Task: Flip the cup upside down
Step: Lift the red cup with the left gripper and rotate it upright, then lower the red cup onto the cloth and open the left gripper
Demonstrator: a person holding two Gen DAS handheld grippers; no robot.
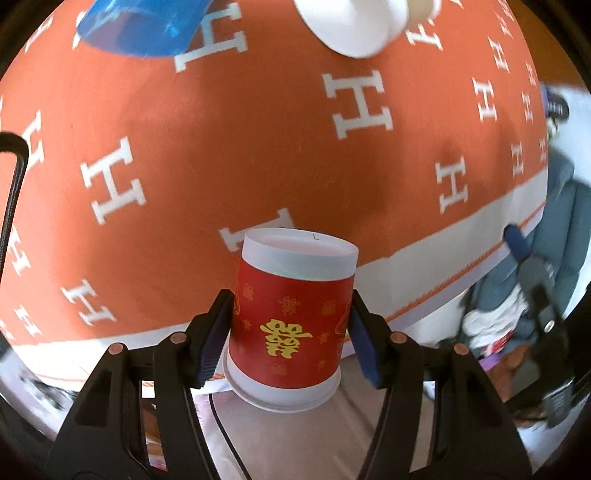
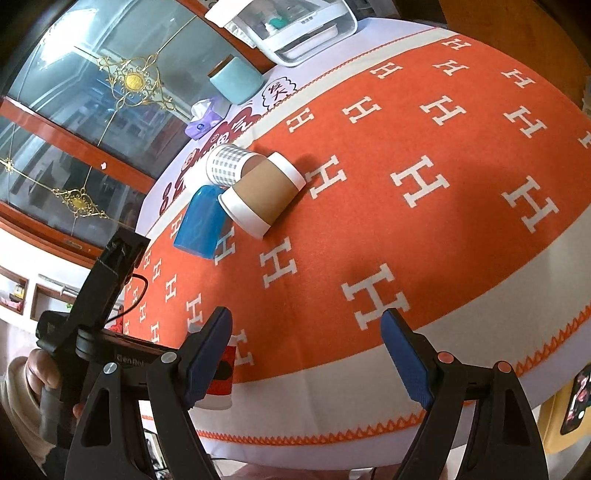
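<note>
A red paper cup (image 1: pixel 288 317) with gold characters and white bands is held between the blue pads of my left gripper (image 1: pixel 290 332), above the near edge of the orange table. Its closed base faces away from the camera and its rim faces the camera. In the right wrist view the same cup (image 2: pixel 221 380) peeks out behind my right gripper's left finger, with the left gripper body (image 2: pixel 103 306) beside it. My right gripper (image 2: pixel 306 354) is open and empty over the table's near edge.
An orange tablecloth with white H letters (image 2: pixel 369 221) covers the table. A brown-sleeved cup (image 2: pixel 262 192), a grey checked cup (image 2: pixel 227 164) and a blue cup (image 2: pixel 201 223) stand grouped at the far left. A pale blue canister (image 2: pixel 236 79) and a white appliance (image 2: pixel 295 26) stand beyond.
</note>
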